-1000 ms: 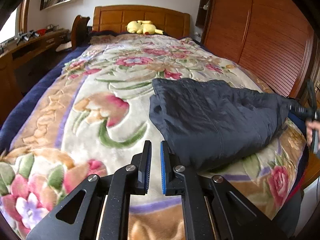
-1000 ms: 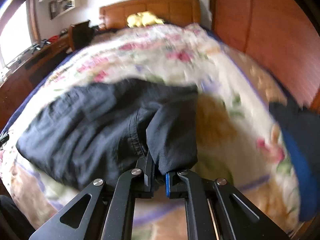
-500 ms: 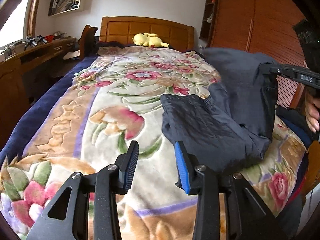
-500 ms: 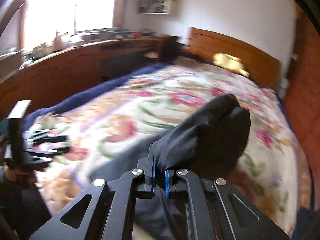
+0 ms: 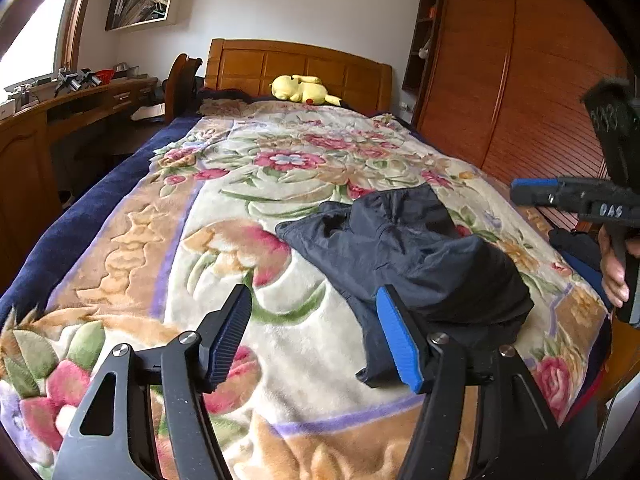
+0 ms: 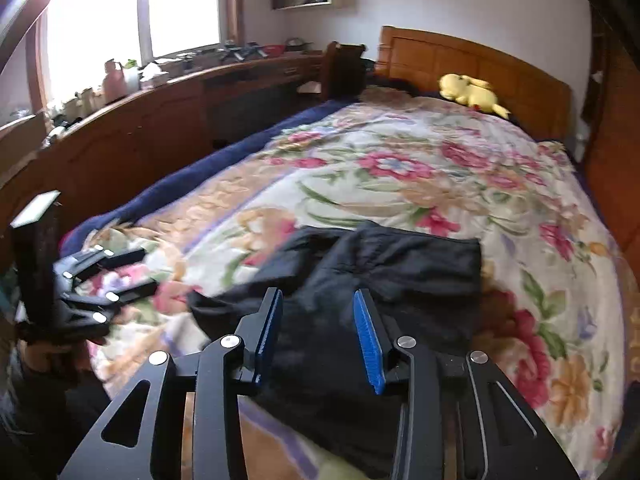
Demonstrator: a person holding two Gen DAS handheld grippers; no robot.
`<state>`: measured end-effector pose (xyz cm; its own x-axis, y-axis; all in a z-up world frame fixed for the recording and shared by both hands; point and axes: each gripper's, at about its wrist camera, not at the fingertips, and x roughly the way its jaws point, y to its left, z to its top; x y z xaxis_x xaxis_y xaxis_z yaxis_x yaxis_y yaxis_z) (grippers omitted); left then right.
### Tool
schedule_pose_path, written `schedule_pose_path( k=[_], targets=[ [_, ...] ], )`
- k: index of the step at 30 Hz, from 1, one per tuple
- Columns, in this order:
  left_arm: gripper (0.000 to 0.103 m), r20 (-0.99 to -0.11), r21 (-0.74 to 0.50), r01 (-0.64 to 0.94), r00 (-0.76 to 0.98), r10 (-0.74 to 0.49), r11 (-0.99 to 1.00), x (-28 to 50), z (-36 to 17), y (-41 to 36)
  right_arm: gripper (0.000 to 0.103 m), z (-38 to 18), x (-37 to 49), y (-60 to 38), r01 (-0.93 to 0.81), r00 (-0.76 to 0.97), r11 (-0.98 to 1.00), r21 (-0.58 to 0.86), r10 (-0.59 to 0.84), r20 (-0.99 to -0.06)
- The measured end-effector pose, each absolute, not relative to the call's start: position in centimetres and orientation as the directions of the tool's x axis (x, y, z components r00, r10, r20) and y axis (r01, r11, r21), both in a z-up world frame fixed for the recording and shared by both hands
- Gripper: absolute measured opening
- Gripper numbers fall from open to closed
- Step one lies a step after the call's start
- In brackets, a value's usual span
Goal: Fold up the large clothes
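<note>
While both my tongs hang over the floral blanket (image 5: pixel 132 240), neither one holds anything. Left gripper (image 5: pixel 316 340): jaws just been opening, now wide, only blanket in the gap. Right gripper (image 6: pixel 318 336): jaws just been opening, a narrower gap, dark garment below them but pads not pressing it. Dark navy garment (image 5: pixel 408 256) lies bunched and part-folded on the blanket, at 1 o'clock from my left tongs. Yellow plush toy (image 5: pixel 304 89) sits at 12 o'clock by the headboard (image 5: pixel 296 64).
</note>
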<state>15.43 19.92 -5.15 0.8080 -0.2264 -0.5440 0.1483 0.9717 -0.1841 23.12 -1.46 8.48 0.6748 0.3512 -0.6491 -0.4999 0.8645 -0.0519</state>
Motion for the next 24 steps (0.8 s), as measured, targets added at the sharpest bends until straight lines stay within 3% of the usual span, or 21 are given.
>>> schedule_pose_path(
  k=[6,11,24],
  targets=[
    [0.067,-0.534,-0.172,0.166,0.812,-0.234,0.971,15.2,-4.9,18.9,0.038,4.2,23.0,-1.2,-0.469,0.63,0.881,-0.064,0.283,-0.723],
    [0.067,-0.539,-0.168,0.158,0.812,-0.225,0.973,15.4,-5.2,18.8,0.038,0.0,23.5,-0.7,-0.498,0.535,0.867,0.012,0.318,-0.783],
    [0.067,-0.59,-0.144,0.094,0.791,-0.162,0.985,17.3,-6.6,18.1,0.039,-1.4,23.8,0.4,-0.537,0.537,0.838,0.096,0.427,-0.727]
  ],
)
